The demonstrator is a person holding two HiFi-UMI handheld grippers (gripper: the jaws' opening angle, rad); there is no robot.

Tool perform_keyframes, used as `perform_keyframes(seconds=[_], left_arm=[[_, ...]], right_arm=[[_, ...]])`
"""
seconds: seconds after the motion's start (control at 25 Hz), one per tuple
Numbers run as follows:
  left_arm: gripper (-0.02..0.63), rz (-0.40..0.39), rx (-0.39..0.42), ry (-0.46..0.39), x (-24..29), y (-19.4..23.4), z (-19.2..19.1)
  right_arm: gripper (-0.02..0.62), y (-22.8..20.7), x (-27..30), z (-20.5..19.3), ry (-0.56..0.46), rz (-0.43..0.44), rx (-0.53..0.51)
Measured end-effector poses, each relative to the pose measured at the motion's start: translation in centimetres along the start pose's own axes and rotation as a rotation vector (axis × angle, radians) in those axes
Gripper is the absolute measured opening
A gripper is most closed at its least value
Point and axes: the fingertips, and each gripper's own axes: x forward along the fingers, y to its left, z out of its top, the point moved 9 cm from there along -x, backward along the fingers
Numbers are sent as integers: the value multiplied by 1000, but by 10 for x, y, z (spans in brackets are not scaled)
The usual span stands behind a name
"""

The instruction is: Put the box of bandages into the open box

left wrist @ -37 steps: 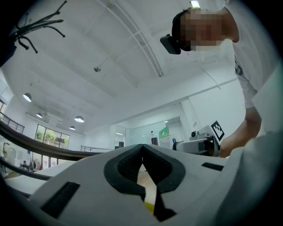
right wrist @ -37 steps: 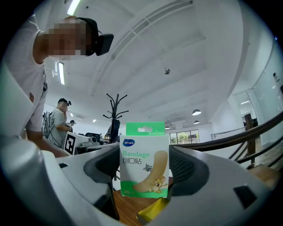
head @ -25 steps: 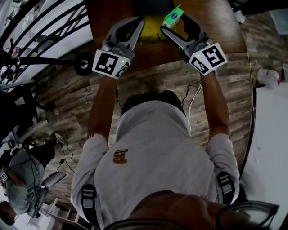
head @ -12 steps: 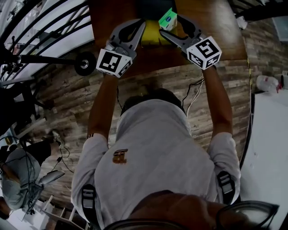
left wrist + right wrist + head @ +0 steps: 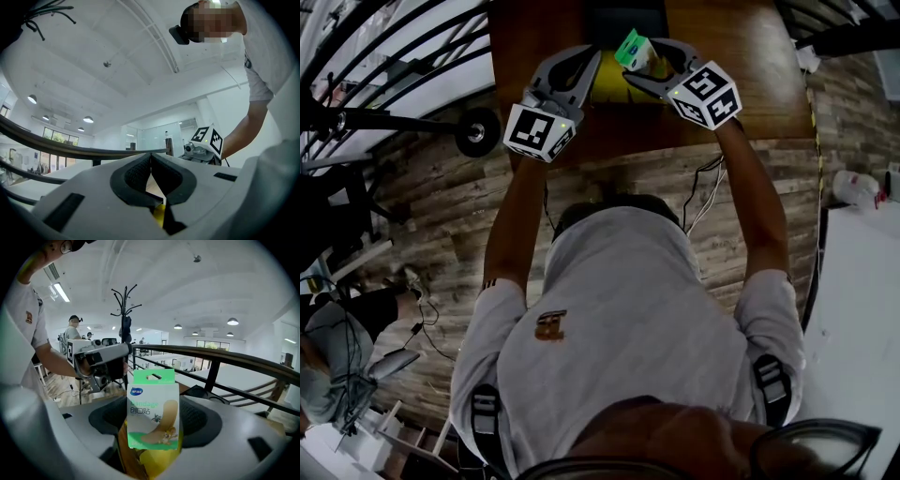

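Right gripper view is showing me the right claw [image 5: 154,423] closed to a narrow width on the bandage box [image 5: 153,409], its dark pads [image 5: 199,420] pressing on the box's two sides near the lower half. The box is standing upright in the claw, with a white front, a green top tab with a hang slot, a small blue logo, a tan plaster pictured across it and a green band along the bottom. Something yellow [image 5: 150,465] is showing just below it. In the head view I am seeing the box [image 5: 631,47] held above the wooden table [image 5: 750,56], right beside the yellow thing [image 5: 609,80]. The left claw [image 5: 151,171] is sitting closed, tips touching, with nothing gripped between them. Compared with a second ago, the right claw [image 5: 649,67] and the box are sitting further left, closer to the left claw [image 5: 586,61], which is barely shifting.
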Motion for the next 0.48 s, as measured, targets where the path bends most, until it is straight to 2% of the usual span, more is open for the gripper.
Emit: perform_keyframes(seconds=[0.48], left_arm=[[20,31,-10,37,35,1,-11]], right_arm=[[321,-43,32,-37,265,127,-27]])
